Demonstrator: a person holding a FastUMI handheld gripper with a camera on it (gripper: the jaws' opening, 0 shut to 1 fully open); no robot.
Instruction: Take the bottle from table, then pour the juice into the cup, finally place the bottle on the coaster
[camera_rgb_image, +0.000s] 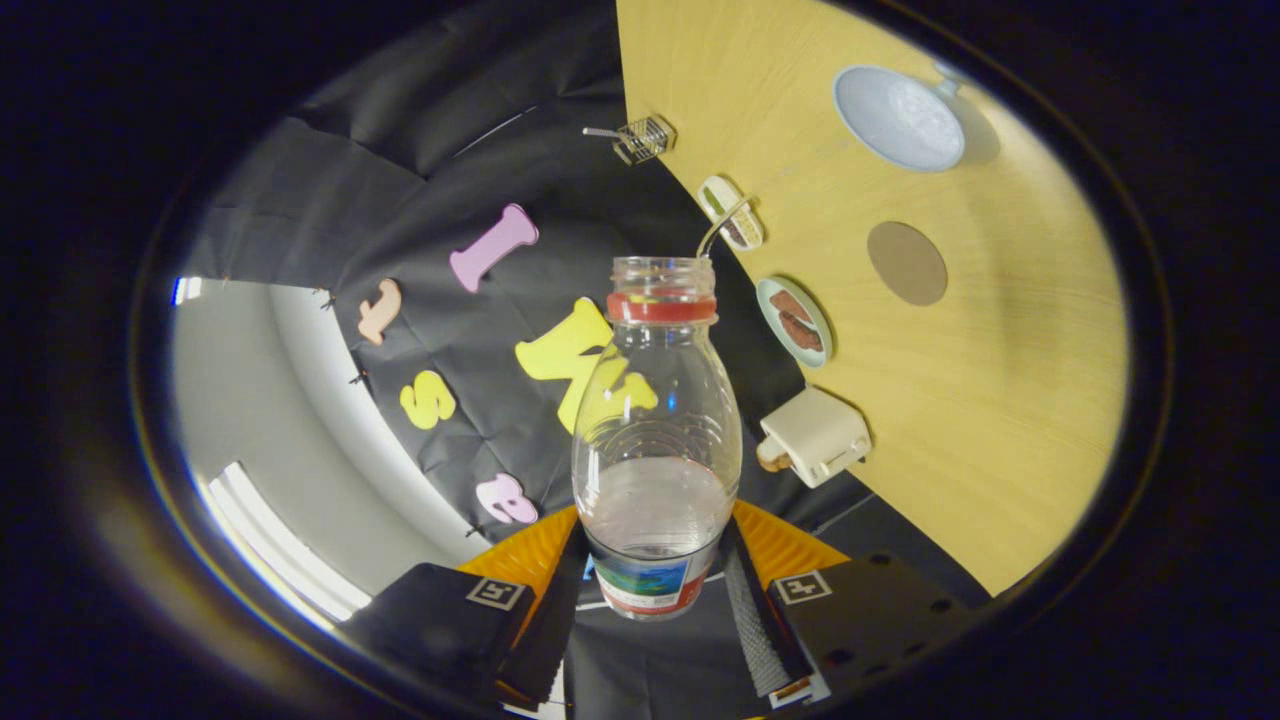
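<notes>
A clear plastic bottle (657, 440) with a red neck ring and no cap sits between my fingers, and my gripper (655, 585) is shut on its labelled lower part. Clear liquid fills its lower body. The view is rolled, so the wooden table (1000, 400) stands off to one side of the bottle. On that table a pale blue cup (898, 117) lies well beyond the fingers, seen from above. A round brown coaster (907, 263) lies on the wood between the cup and the bottle.
Along the table's edge stand a small wire basket (643, 139), a white dish with a spoon (731, 213), a pale plate of brown food (794, 322) and a cream box-shaped object (815, 435). Black cloth wall lies behind the bottle.
</notes>
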